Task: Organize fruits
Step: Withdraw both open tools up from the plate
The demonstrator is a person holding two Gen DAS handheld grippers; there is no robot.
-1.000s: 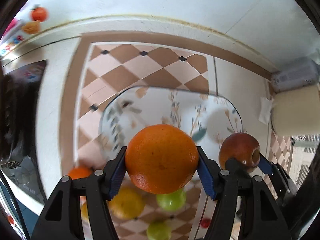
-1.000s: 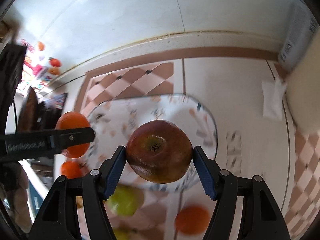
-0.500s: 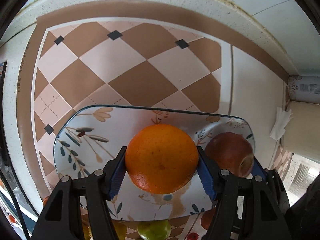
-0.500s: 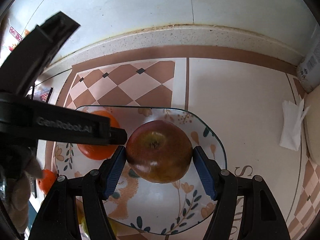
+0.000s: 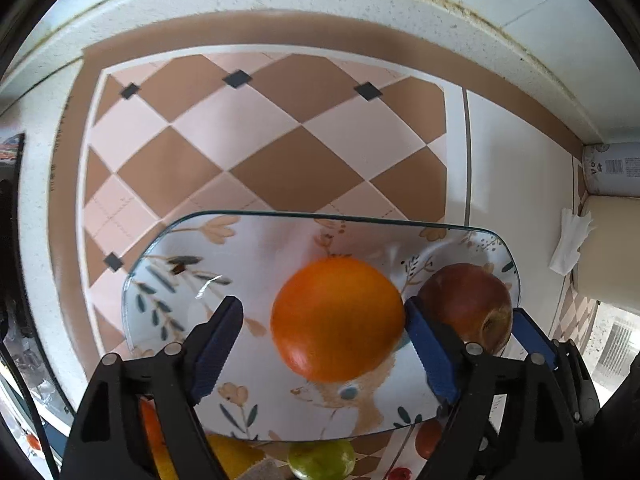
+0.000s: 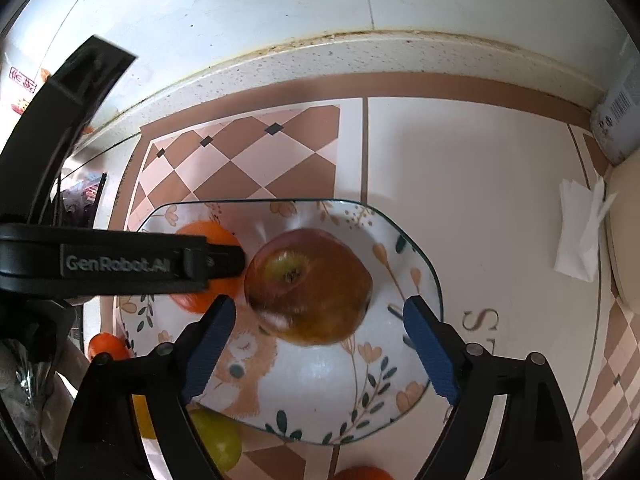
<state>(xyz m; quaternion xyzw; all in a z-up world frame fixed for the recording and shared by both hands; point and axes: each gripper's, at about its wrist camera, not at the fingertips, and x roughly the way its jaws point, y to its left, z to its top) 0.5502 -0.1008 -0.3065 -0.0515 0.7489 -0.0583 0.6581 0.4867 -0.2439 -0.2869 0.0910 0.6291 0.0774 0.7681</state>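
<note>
A floral glass plate lies on the tiled counter; it also shows in the right wrist view. An orange sits on it between the spread fingers of my left gripper, touching only the right pad. A red apple sits on the plate between the spread fingers of my right gripper, clear of both pads. The apple also shows in the left wrist view, to the orange's right. The orange sits left of the apple, partly hidden by the left gripper's arm.
More fruit lies by the plate's near edge: a green one, a yellow one, a small orange and another green one. A white tissue and a can stand at the right. A wall runs behind the counter.
Both grippers have opened. The orange and the apple, held over the plate before, are now released onto it.
</note>
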